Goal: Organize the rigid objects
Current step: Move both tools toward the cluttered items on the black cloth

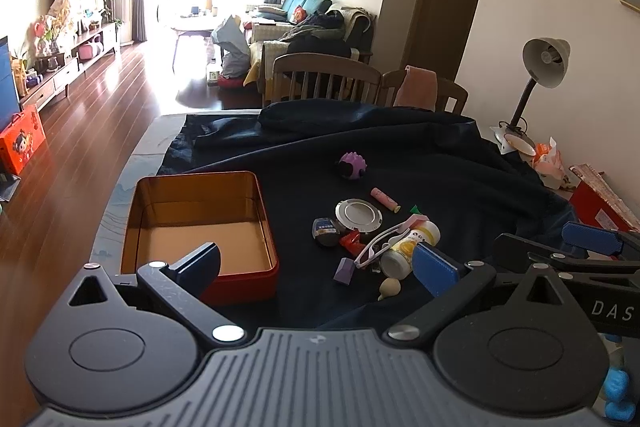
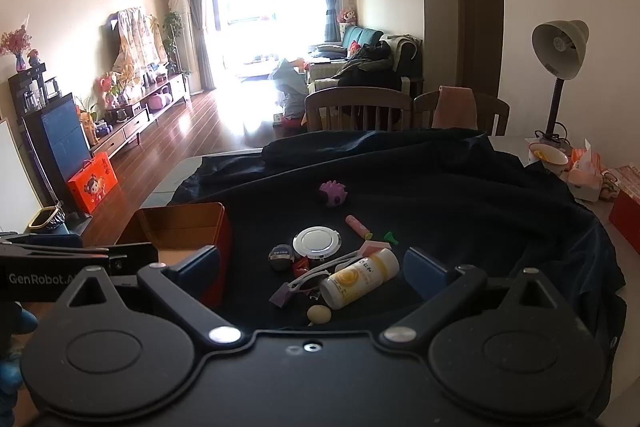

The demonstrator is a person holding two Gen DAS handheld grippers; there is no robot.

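Opening step: tin [image 1: 200,223] empty, clutter heaped beside it. Left gripper [image 1: 316,267] and right gripper [image 2: 312,267] both gape wide, empty. Next: close on the bottle [image 2: 360,281].

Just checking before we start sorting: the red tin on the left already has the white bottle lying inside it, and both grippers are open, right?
Not quite. The red tin is empty in the left wrist view; the white bottle lies on the dark cloth among the other small items, right of the tin. The left gripper and right gripper are both open.
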